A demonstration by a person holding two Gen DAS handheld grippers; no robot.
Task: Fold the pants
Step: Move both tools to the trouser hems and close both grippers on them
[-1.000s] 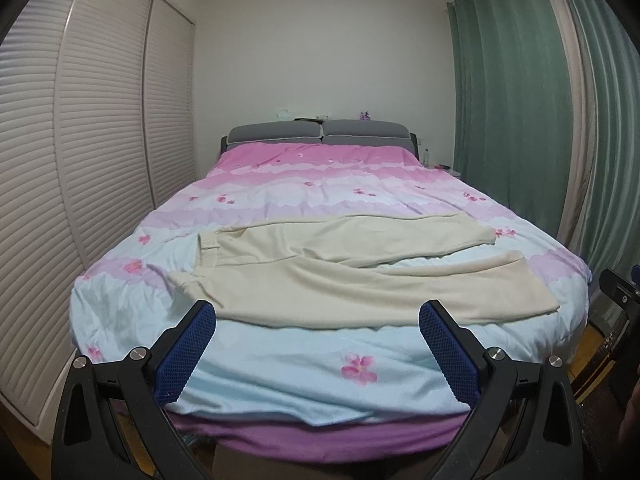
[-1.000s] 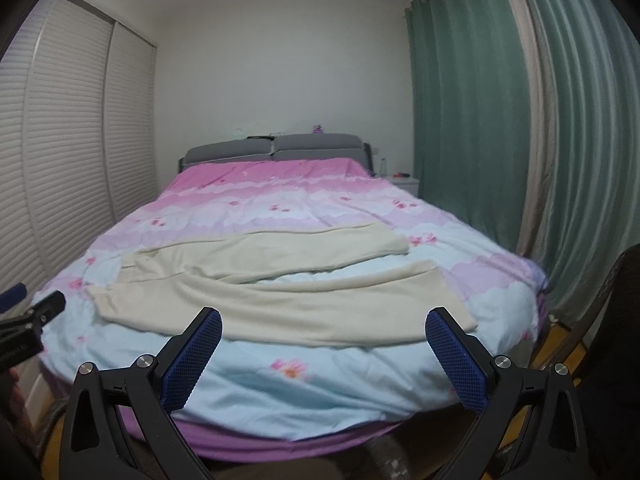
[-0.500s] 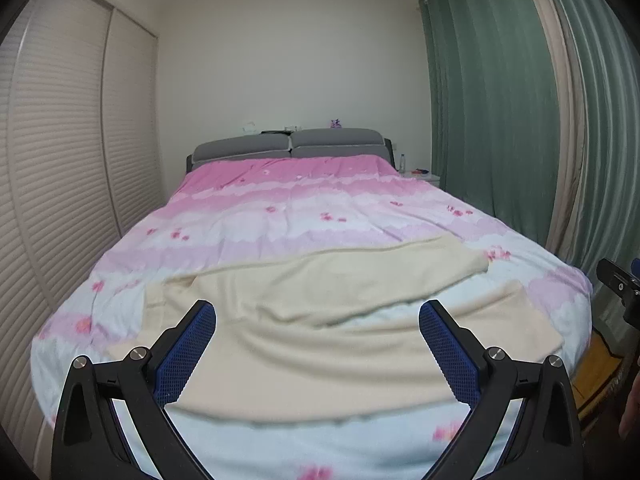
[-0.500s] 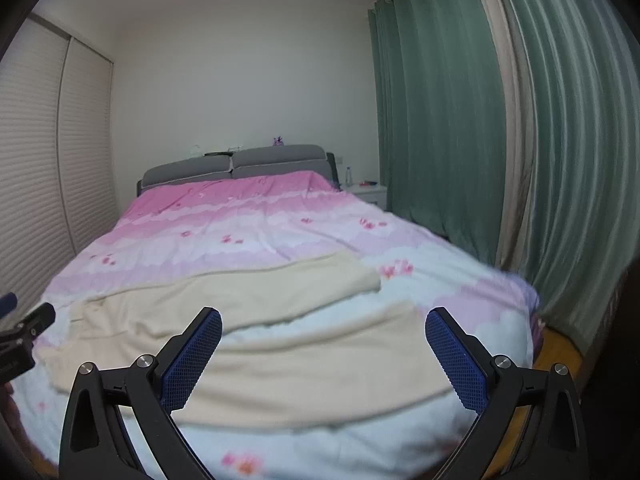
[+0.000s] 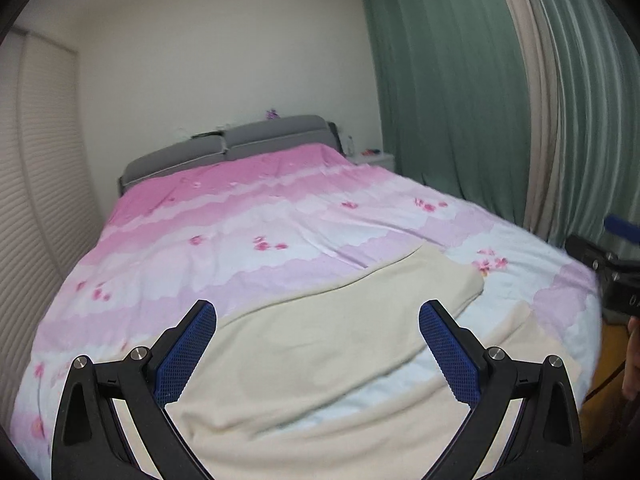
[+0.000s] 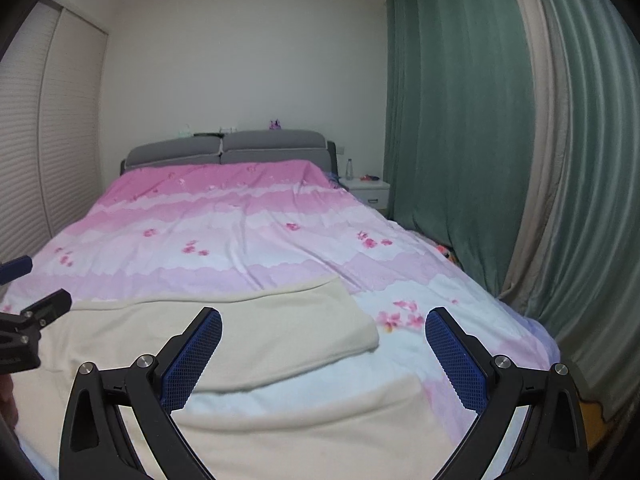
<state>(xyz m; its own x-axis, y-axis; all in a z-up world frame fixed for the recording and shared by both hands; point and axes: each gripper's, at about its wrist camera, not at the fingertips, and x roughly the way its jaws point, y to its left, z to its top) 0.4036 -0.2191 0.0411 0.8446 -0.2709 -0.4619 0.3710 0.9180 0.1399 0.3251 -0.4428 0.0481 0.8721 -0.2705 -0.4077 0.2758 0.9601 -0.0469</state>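
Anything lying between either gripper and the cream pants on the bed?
Nothing visible. The left gripper and right gripper are both open, with the cream fabric pants spread flat on the pink floral duvet directly ahead; only bare fabric shows between the blue fingers.

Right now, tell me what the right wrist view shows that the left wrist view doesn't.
Only the right wrist view shows a bottle on the nightstand, and the left gripper's fingertip at its left edge. Only the left wrist view shows the right gripper's fingertip at its right edge, with part of a hand below it. Both show the pants spread flat on the bed, the headboard, the curtain, and an open gripper that holds nothing.
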